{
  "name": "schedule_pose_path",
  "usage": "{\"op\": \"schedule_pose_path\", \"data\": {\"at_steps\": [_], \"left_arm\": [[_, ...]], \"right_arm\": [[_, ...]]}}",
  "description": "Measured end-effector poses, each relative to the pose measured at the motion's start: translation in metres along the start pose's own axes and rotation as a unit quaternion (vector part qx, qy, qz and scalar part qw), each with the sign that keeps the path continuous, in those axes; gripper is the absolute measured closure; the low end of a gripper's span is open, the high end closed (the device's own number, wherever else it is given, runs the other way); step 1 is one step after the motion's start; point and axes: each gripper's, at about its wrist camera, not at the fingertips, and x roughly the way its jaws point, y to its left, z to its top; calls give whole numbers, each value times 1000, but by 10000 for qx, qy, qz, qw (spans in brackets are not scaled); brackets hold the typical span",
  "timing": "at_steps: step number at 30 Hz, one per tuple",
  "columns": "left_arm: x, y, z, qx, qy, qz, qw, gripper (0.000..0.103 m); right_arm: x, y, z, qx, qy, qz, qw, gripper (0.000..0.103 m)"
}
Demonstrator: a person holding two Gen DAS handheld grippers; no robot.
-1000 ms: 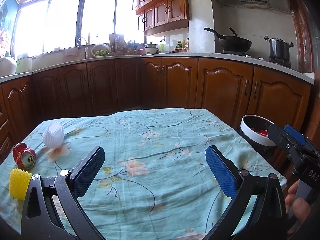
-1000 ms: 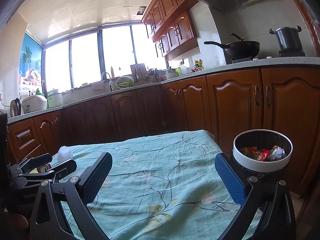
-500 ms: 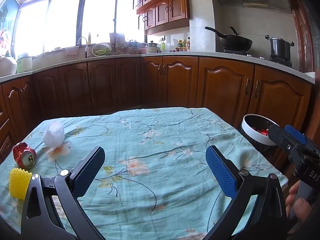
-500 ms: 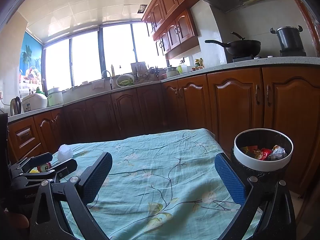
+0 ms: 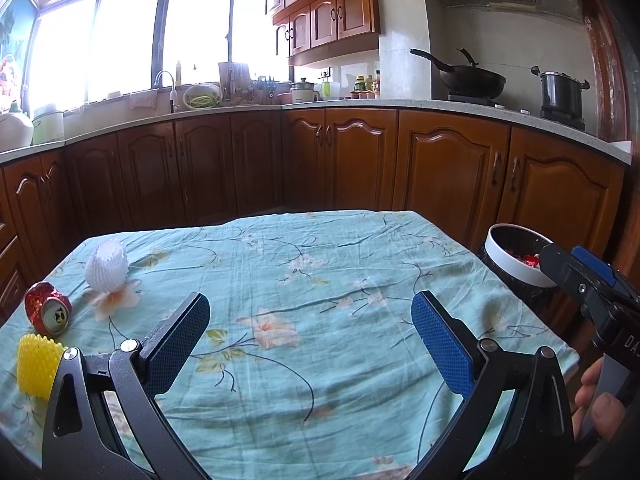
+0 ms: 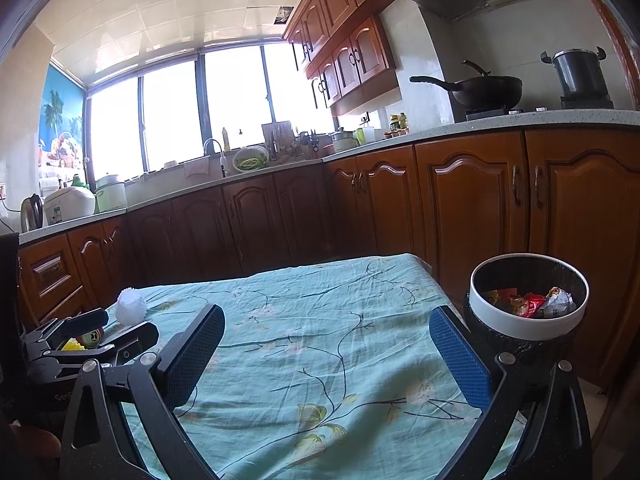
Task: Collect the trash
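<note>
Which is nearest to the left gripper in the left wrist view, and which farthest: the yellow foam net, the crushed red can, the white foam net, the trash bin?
From the left gripper:
1. Yellow foam net, beside its left finger.
2. Crushed red can, just behind.
3. White foam net, farther back, left.
4. Trash bin, off the table's right edge.

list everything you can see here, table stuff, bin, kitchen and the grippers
crushed can: 1, red, left edge of the table
foam fruit net: 1, white, beyond the can
foam fruit net: 1, yellow, nearest of the three, at the left edge
tablecloth: 1, teal with flowers, covering the table
trash bin: 1, black with a white rim, off the table's right side, wrappers inside
wok: 1, black, on the stove
pot: 1, dark, right of the wok
rice cooker: 1, white, on the left counter
faucet: 1, metal, under the window
left gripper: 1, black with blue pads, open, above the cloth
right gripper: 1, black with blue pads, open, beside the bin
</note>
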Motion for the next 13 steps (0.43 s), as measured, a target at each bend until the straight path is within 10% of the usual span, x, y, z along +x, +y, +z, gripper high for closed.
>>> {"op": "schedule_pose_path", "data": {"at_steps": [13], "left_arm": [[9,1,-2,-27,121,-6,9999,0]], "right_arm": [[10,-9,-1,97,125,13,9999,0]]}}
